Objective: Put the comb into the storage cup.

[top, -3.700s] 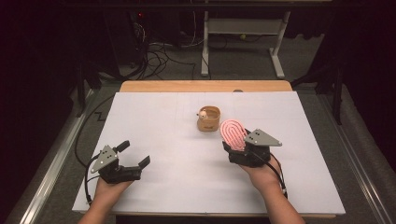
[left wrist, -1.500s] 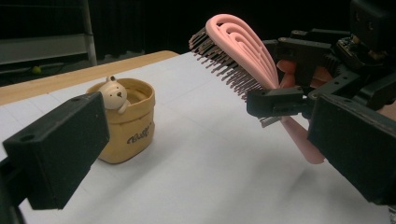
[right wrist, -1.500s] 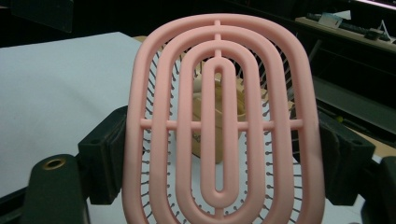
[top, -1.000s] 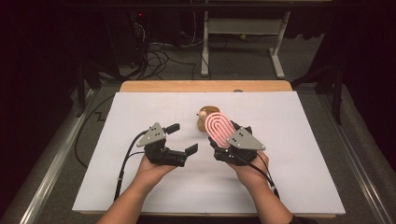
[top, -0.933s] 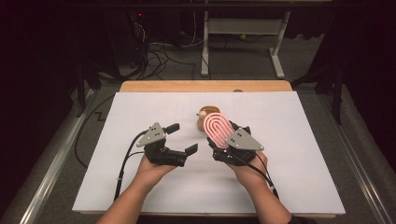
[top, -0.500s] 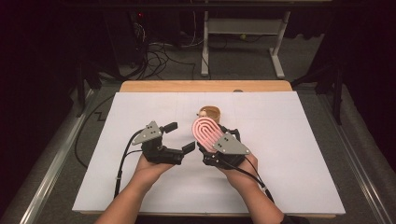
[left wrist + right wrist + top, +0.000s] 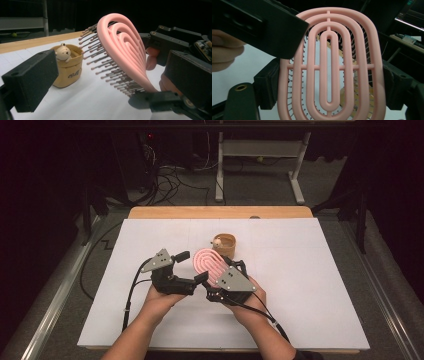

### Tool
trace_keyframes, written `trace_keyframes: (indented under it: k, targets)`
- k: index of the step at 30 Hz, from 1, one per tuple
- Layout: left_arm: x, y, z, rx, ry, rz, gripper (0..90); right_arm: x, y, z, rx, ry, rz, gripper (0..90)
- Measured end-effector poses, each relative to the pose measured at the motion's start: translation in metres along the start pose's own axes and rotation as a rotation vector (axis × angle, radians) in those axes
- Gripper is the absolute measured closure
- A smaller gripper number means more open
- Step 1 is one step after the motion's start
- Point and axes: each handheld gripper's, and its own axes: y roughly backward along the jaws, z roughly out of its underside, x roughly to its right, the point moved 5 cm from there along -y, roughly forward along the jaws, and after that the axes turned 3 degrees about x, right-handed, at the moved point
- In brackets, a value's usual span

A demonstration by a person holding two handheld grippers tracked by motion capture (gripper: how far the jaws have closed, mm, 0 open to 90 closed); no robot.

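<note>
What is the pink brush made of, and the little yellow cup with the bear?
The pink brush looks like smooth matte plastic: moulded loops, thin dark bristles with round tips. The little cup looks like soft tan fabric or paper, since its rim sags and creases. The bear seems glossy ceramic or plastic; hard to tell.
</note>
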Motion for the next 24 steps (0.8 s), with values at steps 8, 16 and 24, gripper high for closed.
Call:
trace_keyframes:
  k: [8,16,24]
  targets:
    - [-0.0005,0.0023,-0.002,-0.002,0.021,0.006,1.9,-0.0076,0.0013,-0.0062,0.017,0.024,-0.014,20.5]
    - [-0.0022,0.0017,-0.0007,-0.024,0.053,0.029,8.4,-0.0085,0.0006,-0.0069,0.019,0.025,-0.012,20.4]
    - [0.0001,0.0023,-0.0029,-0.015,0.09,0.059,17.1,-0.0102,-0.0011,-0.0071,0.02,0.036,-0.01,20.5]
